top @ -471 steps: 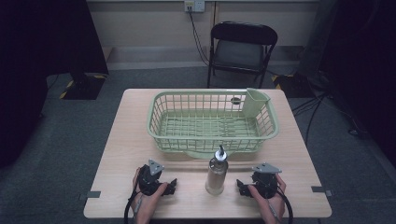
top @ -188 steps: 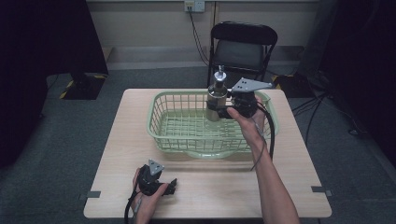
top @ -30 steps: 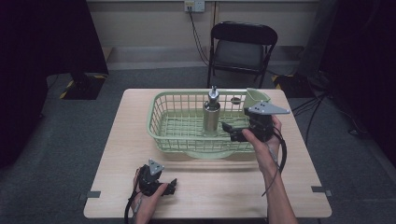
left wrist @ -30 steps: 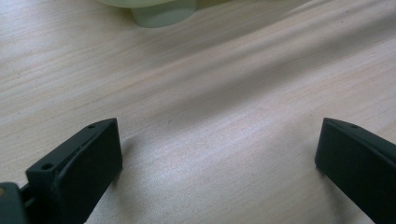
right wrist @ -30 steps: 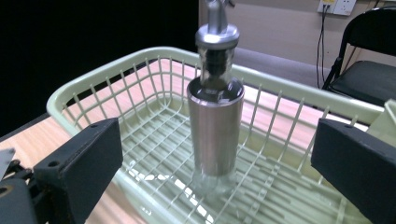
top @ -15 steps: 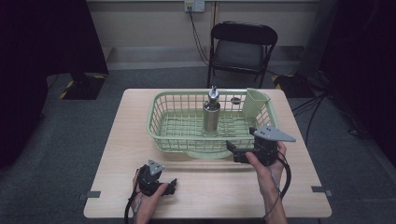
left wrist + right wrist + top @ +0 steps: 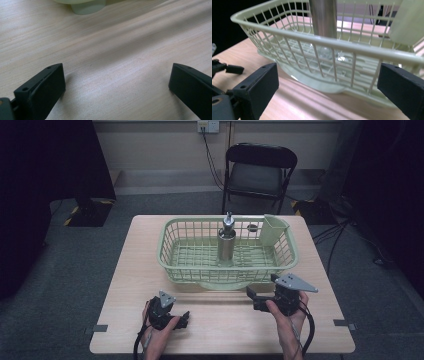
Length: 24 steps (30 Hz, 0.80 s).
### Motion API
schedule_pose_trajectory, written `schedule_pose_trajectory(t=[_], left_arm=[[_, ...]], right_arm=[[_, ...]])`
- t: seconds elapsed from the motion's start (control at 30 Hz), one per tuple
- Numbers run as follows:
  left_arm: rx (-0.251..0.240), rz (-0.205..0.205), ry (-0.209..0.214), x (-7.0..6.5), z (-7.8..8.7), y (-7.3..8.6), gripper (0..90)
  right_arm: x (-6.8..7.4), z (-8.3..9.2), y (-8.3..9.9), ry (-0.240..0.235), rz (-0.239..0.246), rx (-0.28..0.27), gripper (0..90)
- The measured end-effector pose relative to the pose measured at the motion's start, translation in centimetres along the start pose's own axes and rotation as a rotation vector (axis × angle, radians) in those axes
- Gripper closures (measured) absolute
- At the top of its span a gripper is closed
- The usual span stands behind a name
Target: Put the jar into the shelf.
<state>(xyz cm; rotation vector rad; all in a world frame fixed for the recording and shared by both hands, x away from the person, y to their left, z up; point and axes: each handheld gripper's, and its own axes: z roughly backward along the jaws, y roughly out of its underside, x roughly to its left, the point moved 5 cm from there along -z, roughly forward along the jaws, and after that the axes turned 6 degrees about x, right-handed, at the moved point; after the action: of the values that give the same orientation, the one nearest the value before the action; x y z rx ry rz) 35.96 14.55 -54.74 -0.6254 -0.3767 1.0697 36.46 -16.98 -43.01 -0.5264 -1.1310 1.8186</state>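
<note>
A steel bottle (image 7: 226, 245) with a pump top stands upright in the middle of a pale green wire basket (image 7: 167, 247) on the wooden table. My right gripper (image 7: 254, 299) rests open on the table just in front of the basket's near right wall, with nothing between its jaws. In the right gripper view, the basket's rim (image 7: 287, 28) and the bottle's body (image 7: 323, 17) lie straight ahead of the right gripper (image 7: 328, 82). My left gripper (image 7: 184, 316) lies open near the front edge. The left gripper (image 7: 117, 80) faces bare wood and the basket's foot (image 7: 87, 6).
A green cutlery cup (image 7: 272, 230) is clipped to the basket's far right corner. A black folding chair (image 7: 260, 170) stands behind the table. Bare tabletop (image 7: 135, 270) lies left of the basket. The left gripper (image 7: 222, 67) shows at the left of the right gripper view.
My right gripper has let go of the bottle, which now stands in the basket. It has drawn back to the table in front of the basket. The left gripper has not moved.
</note>
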Motion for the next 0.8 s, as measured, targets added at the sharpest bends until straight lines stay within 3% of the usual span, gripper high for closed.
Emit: schedule_pose_trajectory(t=[0.2, 0.53, 0.8], left_arm=[[0.0, 0.0, 0.0, 0.0, 0.0, 0.0, 0.3], [0.0, 0.0, 0.0, 0.0, 0.0, 0.0, 0.3], [0.0, -0.001, 0.0, 0.0, 0.0, 0.0, 0.3]], right_arm=[[-0.3, -0.6, 1.9, 0.025, -0.01, 0.032, 3.3], [-0.4, -1.8, 4.5, 0.022, -0.029, 0.086, 4.0], [-0.7, -3.1, 6.7, 0.081, -0.014, 0.157, 4.4]])
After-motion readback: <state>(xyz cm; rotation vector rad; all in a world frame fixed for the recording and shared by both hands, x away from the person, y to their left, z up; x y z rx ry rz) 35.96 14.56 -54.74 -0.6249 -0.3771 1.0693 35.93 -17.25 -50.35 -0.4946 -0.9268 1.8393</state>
